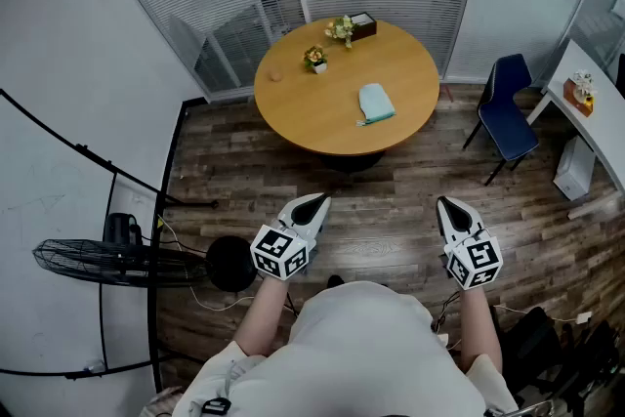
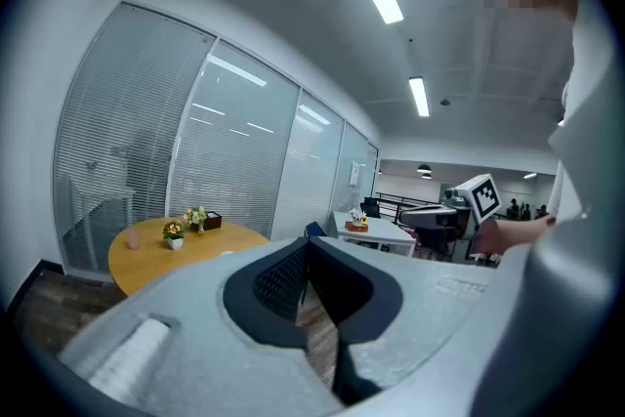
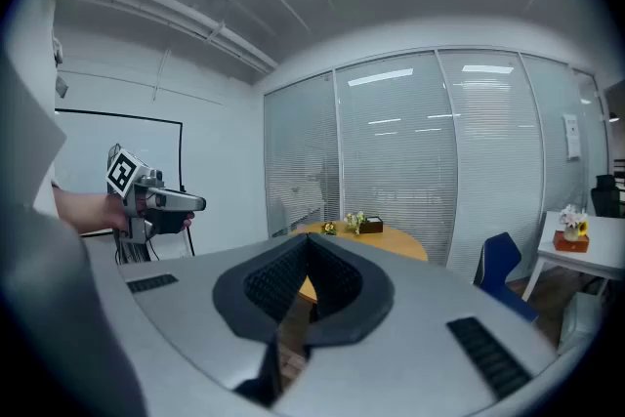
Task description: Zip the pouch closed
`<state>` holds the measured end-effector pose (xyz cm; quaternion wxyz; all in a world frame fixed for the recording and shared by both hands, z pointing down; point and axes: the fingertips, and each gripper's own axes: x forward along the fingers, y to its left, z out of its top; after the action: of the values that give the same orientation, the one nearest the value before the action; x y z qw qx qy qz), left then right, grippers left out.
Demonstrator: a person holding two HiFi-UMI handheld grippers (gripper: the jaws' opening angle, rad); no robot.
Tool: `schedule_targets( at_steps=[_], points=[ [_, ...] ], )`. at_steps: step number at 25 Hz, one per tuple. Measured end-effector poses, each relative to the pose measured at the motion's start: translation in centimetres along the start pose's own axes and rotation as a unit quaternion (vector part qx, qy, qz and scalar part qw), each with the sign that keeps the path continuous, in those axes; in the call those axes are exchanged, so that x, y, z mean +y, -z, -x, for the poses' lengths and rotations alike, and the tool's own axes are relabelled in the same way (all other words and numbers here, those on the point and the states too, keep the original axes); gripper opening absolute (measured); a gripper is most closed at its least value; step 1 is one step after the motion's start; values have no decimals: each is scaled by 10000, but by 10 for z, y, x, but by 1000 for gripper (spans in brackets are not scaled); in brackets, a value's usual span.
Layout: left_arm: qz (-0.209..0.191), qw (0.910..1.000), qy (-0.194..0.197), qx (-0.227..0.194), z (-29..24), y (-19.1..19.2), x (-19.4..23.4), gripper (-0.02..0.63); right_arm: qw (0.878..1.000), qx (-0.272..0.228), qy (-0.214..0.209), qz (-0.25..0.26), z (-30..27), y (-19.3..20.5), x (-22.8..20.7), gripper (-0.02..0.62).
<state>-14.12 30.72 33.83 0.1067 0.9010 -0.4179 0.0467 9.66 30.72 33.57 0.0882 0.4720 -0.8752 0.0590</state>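
Note:
A pale teal pouch (image 1: pixel 375 103) lies flat on the round wooden table (image 1: pixel 303 107), right of its middle and far ahead of both grippers. My left gripper (image 1: pixel 317 201) and right gripper (image 1: pixel 447 204) are held side by side over the wooden floor, close to the person's body and pointing toward the table. Each has its jaws together with nothing between them. In the left gripper view the shut left gripper (image 2: pixel 308 245) points past the table (image 2: pixel 210 241), and the right gripper (image 2: pixel 459 210) shows beside it. In the right gripper view the shut right gripper (image 3: pixel 309 242) faces the table (image 3: pixel 395 241).
Two small flower pots (image 1: pixel 314 59) (image 1: pixel 341 29), a dark box (image 1: pixel 363 24) and a small orange thing (image 1: pixel 276 75) stand on the table's far side. A blue chair (image 1: pixel 508 107) and a white desk (image 1: pixel 591 117) are at the right. A floor fan (image 1: pixel 98 261) and cables lie at the left.

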Motion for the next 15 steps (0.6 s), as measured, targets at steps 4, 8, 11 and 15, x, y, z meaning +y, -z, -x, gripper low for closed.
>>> schedule_targets(
  at_steps=[4,8,11,15],
  points=[
    [1,10000,8,1,0,0,2,18,10000,9,5,-6,-2,0,2,3],
    [8,10000,15,12,-1,0,5,18,10000,22,-9,22,-7,-1,4,3],
    [20,10000,14,20,-2,0,7,18,10000,16,-9,30,-9,-2,4,3],
    [26,10000,31,41,-4,0,9,18,10000,-9,35,-33,-11,-4,2,4]
  ],
)
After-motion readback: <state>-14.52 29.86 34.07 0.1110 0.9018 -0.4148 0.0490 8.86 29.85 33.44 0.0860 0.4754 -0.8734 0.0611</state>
